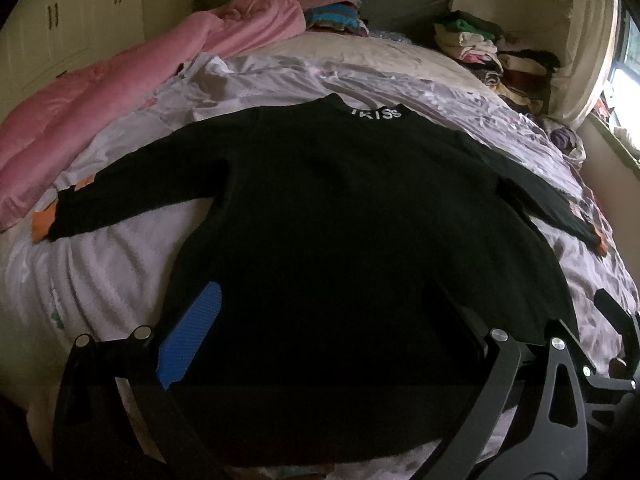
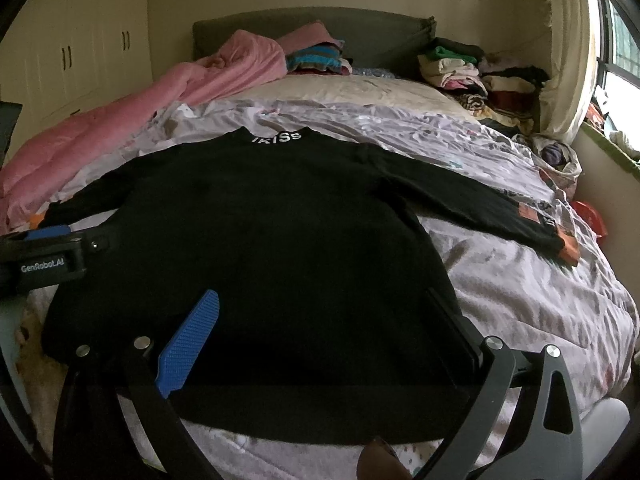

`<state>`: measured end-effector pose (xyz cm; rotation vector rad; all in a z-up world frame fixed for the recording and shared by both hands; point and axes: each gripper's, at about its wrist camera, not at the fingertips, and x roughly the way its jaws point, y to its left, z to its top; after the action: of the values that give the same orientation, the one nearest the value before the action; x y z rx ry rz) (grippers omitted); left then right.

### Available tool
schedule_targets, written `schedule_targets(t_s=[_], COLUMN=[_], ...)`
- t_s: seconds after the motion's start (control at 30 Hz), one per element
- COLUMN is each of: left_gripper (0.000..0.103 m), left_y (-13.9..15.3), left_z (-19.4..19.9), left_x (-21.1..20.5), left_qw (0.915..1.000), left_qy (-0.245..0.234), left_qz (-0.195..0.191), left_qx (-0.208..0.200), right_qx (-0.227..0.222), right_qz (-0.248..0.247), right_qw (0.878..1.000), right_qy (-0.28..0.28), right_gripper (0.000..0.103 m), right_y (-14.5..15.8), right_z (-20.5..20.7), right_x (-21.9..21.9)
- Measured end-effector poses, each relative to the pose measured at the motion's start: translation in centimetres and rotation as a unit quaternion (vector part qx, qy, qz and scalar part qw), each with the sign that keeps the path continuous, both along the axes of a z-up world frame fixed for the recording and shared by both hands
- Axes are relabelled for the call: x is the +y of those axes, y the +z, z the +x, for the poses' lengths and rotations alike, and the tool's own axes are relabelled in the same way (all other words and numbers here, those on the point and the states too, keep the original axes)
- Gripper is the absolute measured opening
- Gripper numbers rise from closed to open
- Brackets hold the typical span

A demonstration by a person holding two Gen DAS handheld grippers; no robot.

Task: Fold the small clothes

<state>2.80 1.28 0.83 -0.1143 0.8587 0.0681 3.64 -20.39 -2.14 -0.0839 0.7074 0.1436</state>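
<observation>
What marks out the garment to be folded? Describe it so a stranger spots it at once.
Start at the bed with its pale floral quilt. Spread flat across its near half lies a black long-sleeved sweater, sleeves stretched out to both sides. Unlike the pink duvet and the piled clothes by the headboard, it has white lettering on its collar and orange cuffs.

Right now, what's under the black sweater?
The black sweater lies flat, sleeves spread, on a pale floral quilt, which shows all round it. An orange cloth peeks out by the left cuff. Anything beneath the body is covered.
</observation>
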Motion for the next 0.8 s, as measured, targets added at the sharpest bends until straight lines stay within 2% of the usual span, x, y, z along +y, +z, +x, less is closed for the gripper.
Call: schedule_targets(t_s=[0.5, 0.8], left_gripper=[0.094, 0.094], left_y=[0.6, 1.0], left_z=[5.0, 8.3], left_x=[0.5, 0.6], left_qw=[1.0000, 1.0000], left_qy=[0.001, 0.004], left_qz=[-0.003, -0.002], left_qx=[0.000, 0.004], right_qx=[-0.005, -0.002], right_qz=[0.012, 0.016], right_qw=[1.000, 0.999], right_qy=[-0.018, -0.050], right_gripper=[0.099, 0.099], right_y=[1.4, 1.8], right_z=[5.6, 9.4], right_x=[0.4, -0.7])
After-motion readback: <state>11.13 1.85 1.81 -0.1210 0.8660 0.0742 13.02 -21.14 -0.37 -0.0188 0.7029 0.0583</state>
